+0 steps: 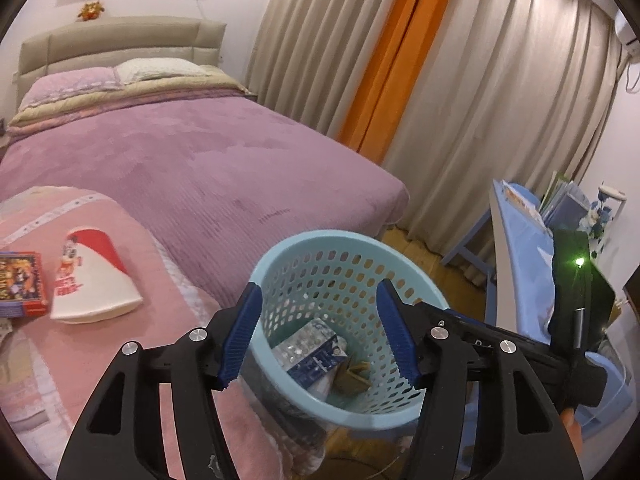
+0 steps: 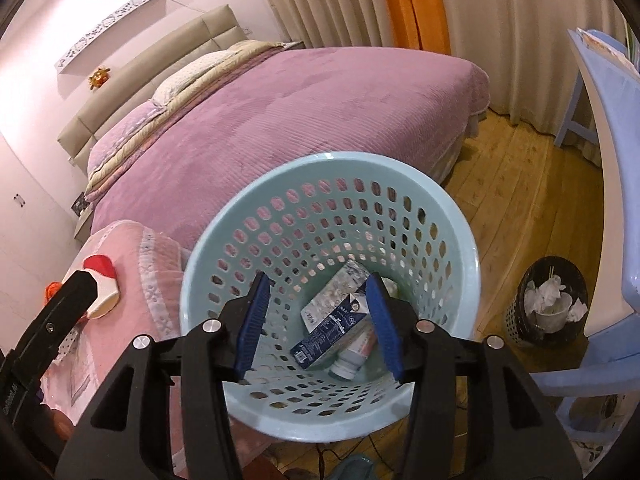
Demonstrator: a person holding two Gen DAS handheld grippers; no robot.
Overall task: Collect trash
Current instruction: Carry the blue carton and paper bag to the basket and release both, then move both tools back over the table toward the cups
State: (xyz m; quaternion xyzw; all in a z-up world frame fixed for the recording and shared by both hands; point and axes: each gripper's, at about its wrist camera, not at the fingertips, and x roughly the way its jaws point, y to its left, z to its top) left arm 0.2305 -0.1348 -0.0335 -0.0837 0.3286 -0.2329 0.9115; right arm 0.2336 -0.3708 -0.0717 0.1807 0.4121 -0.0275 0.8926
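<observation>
Right gripper fingers spread, released, over pale-blue perforated plastic basket; blue-white carton between them. Left gripper likewise released, carton at 6 o'clock.

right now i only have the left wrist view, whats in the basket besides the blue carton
Observer: A white bottle lies under the blue carton in the light blue basket; the right wrist view shows it.
Operator: any other bin around
Observer: Yes, a black mesh bin with crumpled white paper stands on the wood floor, beside the blue chair.
Operator: right fingers holding anything
Observer: No, the right gripper is open and empty above the basket.
</observation>
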